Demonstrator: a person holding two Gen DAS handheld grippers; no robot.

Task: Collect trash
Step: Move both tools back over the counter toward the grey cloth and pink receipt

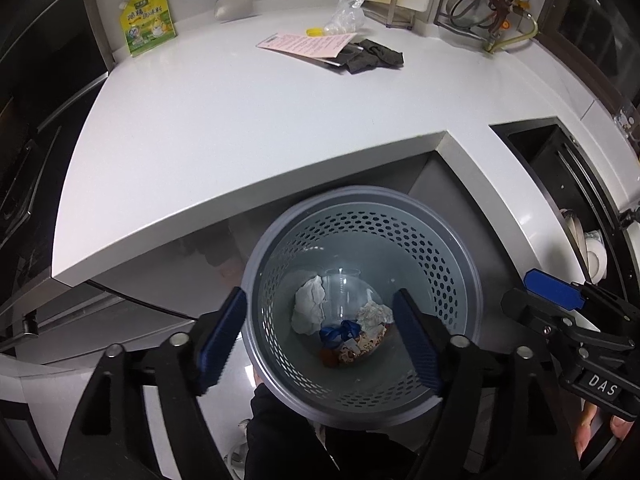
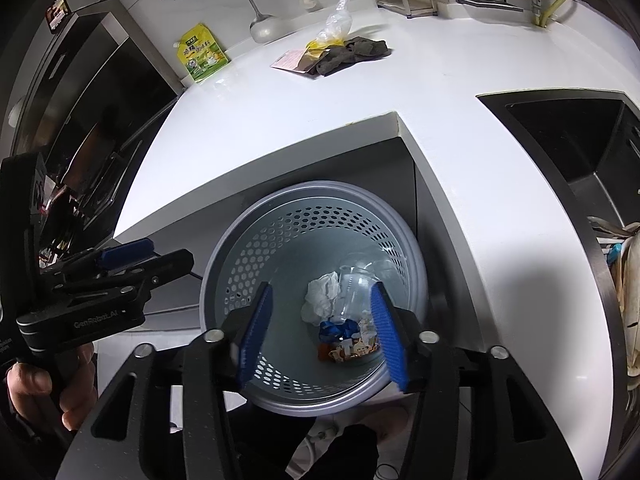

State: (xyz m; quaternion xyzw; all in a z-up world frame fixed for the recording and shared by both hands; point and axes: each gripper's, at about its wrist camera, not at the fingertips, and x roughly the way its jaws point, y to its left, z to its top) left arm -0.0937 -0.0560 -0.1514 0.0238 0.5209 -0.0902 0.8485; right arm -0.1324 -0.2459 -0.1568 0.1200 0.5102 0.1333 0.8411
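Left wrist view: both tools, left tool (image 1: 320, 344) and right tool (image 2: 320, 334), gape empty over one bin (image 1: 460, 248) holding perhaps two paper wads (image 1: 308, 308).

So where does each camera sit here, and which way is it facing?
Left wrist: on the left gripper, looking steeply down into the bin; open jaws, the right gripper at its right, fingertips lower right.
Right wrist: on the right gripper, looking down into the bin; open jaws, the left gripper and hand at its left.
Shared: bin, its trash, counter, sink.
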